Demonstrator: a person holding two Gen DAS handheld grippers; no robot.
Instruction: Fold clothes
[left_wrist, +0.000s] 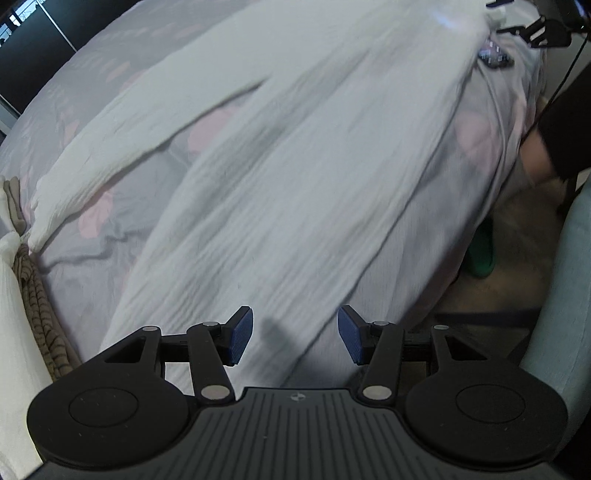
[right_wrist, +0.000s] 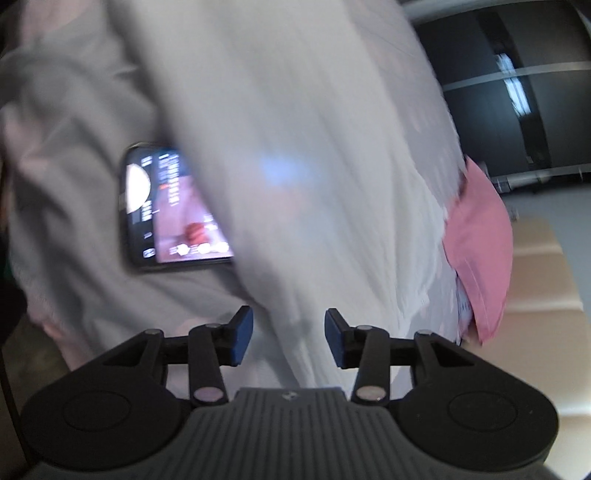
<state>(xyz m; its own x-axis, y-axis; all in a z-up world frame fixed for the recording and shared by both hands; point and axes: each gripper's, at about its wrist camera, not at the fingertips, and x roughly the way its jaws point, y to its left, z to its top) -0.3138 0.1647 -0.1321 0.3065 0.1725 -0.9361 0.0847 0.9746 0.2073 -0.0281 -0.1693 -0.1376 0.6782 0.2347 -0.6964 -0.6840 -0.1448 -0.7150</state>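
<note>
- The white garment (left_wrist: 295, 166) lies spread lengthwise along the bed (left_wrist: 92, 85), one long part angling off to the side; laid flat like this, it looks ready for a fold.
- A phone (right_wrist: 166, 210) with a lit screen rests on the bed sheet just beside the garment, its edge tucked under the cloth. It is probably only parked there, and could get dragged in a fold.
- A pink cloth (right_wrist: 480, 251) sits at the garment's far edge in the right wrist view, likely a piece waiting its turn.
- The left gripper (left_wrist: 295, 338) points steeply down over the near end of the garment, its blue pads (left_wrist: 242, 336) apart with nothing pressed between them.
- The right gripper (right_wrist: 289, 338) tilts down over the white fabric near the phone; its jaws stand parted, cloth beneath them but not pinched.
- Both views are blurred, so fine creases cannot be told.
</note>
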